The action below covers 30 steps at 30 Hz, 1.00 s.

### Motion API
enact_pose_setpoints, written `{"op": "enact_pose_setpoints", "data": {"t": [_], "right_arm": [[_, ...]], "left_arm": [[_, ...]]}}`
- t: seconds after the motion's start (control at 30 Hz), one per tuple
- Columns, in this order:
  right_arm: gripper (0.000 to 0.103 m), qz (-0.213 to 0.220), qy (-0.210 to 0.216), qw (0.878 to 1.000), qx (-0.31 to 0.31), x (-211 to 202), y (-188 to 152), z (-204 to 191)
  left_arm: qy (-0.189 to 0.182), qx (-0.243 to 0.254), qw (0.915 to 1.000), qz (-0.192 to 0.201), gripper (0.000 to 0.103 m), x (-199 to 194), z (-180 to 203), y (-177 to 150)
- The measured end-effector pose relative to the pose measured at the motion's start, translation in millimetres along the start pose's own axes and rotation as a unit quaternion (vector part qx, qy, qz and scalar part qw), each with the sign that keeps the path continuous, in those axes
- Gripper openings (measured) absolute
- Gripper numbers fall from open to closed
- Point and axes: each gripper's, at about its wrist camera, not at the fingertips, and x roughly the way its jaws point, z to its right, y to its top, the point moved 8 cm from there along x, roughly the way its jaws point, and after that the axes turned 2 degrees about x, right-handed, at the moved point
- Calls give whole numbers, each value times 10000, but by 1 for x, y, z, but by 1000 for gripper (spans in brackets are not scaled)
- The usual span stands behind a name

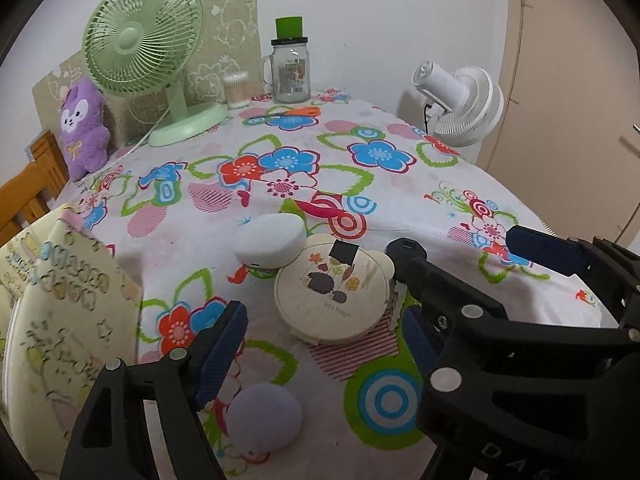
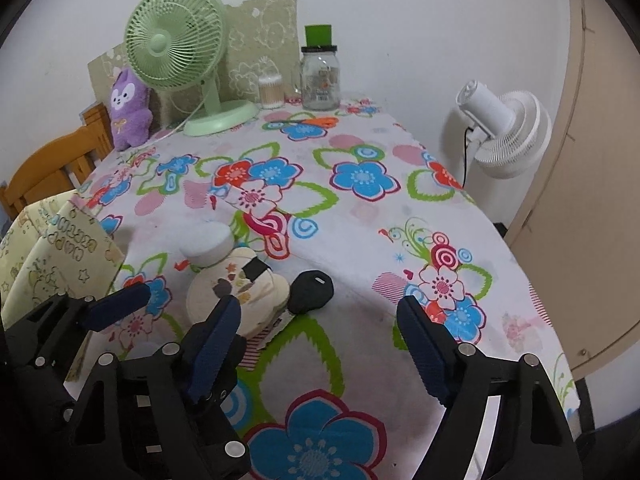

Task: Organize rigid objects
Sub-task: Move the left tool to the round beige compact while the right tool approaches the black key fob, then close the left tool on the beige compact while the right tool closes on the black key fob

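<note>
A round cream tin (image 1: 332,296) with a hedgehog picture lies on the flowered tablecloth; it also shows in the right wrist view (image 2: 228,288). A white round case (image 1: 270,242) leans against its far left side. A lilac round case (image 1: 266,416) lies nearer me. A black object (image 2: 311,291) sits right of the tin. My left gripper (image 1: 324,344) is open, its fingers on either side of the tin, just short of it. My right gripper (image 2: 316,348) is open and empty over the cloth, to the right of the left one.
A yellow patterned gift bag (image 1: 60,320) stands at the table's left edge. At the back are a green desk fan (image 1: 142,44), a purple plush (image 1: 84,128), a cotton-swab pot (image 1: 237,89), a glass jar (image 1: 290,68) and orange scissors (image 1: 296,112). A white fan (image 1: 460,100) stands off the right edge.
</note>
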Motion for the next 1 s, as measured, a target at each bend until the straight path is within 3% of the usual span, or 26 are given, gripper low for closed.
{"op": "enact_pose_setpoints", "data": {"t": [0.4, 1.0], "right_arm": [[77, -206, -37, 9993, 308, 24, -2, 22], [77, -337, 9, 9979, 556, 39, 1, 31]], "left_arm": [[19, 36, 9997, -225, 78, 31, 4, 6], [-100, -38, 9996, -275, 78, 39, 4, 12]]}}
